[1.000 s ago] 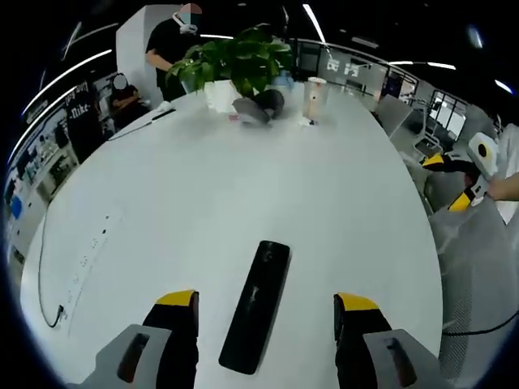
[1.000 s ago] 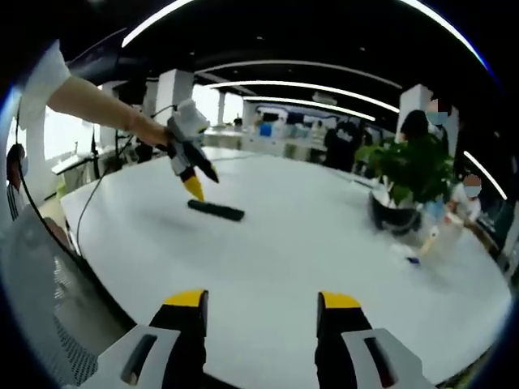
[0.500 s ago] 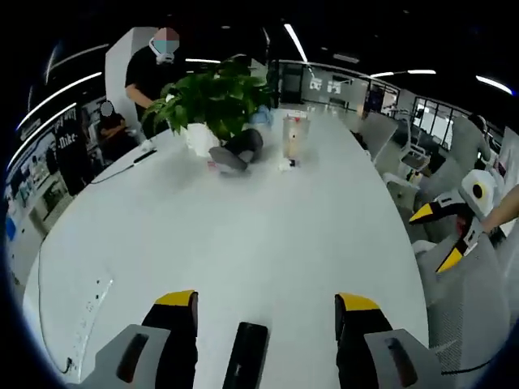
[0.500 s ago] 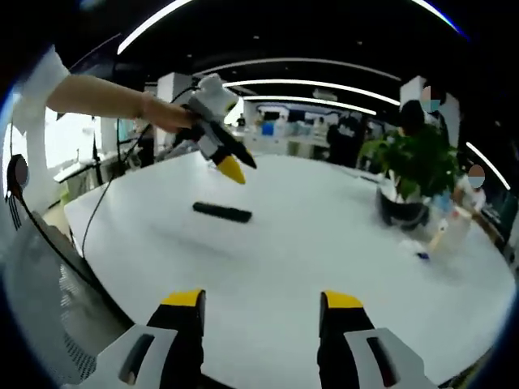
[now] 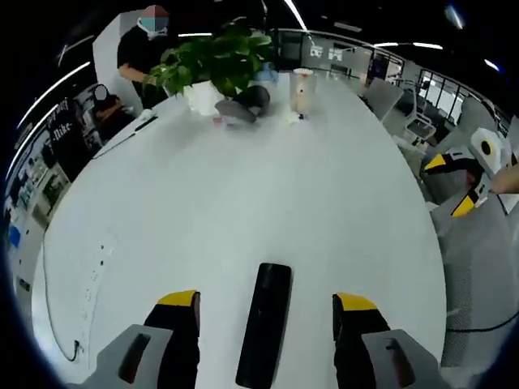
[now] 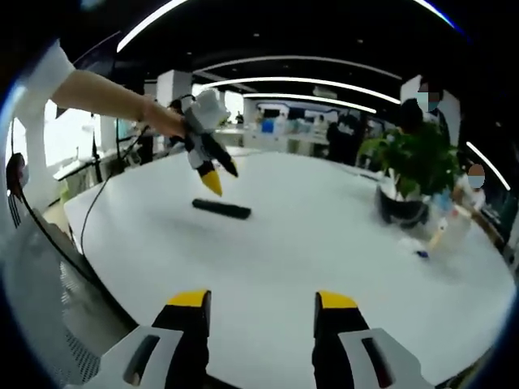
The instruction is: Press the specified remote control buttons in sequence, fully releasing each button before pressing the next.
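A black remote control (image 5: 264,322) lies flat on a wide white desk (image 5: 243,186), lengthwise between the yellow-tipped jaws of the left claw (image 5: 265,312), which stand spread apart on either side of it and hold nothing. From the left gripper view, the remote's upper face is dark and its buttons cannot be made out. Far across the desk stand a leafy potted plant (image 5: 212,61) and a pale cup (image 5: 302,89), and the right claw (image 5: 456,185) shows beyond the desk's right edge. The right gripper view looks from the side: there the remote (image 6: 221,209) is a thin dark bar, and the left claw (image 6: 210,174), held in a hand (image 6: 166,123), hangs just above it without touching. The right claw's (image 6: 261,312) own jaws are spread and empty, above the desk's (image 6: 324,243) near edge. The plant (image 6: 413,166) stands to the right.
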Motion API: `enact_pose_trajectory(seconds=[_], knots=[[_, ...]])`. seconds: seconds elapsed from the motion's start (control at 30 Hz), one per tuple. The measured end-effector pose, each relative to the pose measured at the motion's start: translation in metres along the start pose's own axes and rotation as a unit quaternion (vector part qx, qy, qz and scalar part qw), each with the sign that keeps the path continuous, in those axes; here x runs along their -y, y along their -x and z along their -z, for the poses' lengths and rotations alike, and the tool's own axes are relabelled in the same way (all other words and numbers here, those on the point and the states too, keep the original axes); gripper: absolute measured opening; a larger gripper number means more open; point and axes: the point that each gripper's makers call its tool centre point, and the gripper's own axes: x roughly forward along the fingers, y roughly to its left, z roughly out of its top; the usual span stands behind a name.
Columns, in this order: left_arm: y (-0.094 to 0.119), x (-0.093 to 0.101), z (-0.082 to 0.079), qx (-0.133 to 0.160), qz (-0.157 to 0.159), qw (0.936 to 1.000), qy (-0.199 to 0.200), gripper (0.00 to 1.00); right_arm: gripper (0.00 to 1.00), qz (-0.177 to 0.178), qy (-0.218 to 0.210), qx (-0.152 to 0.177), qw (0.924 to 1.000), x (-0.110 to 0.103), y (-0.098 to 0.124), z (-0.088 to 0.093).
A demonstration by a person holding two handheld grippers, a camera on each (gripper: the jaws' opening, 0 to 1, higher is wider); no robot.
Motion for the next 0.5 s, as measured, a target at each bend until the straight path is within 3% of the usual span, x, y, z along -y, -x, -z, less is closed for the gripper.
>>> enact_pose_trajectory(seconds=[0.23,0.33,0.5], knots=[[-0.008,0.000,0.039,-0.065,0.012,0.9973,-0.029,0.58,0.46,-0.001,0.000,-0.007,1.0000,0.000,-0.001,0.001],[-0.013,-0.008,0.054,-0.086,-0.005,0.9951,-0.048,0.59,0.45,0.000,0.001,-0.008,1.0000,0.001,-0.001,0.002],[-0.014,-0.007,0.063,-0.080,0.005,0.9955,-0.051,0.48,0.44,0.004,0.000,-0.008,1.0000,0.003,-0.002,0.001]])
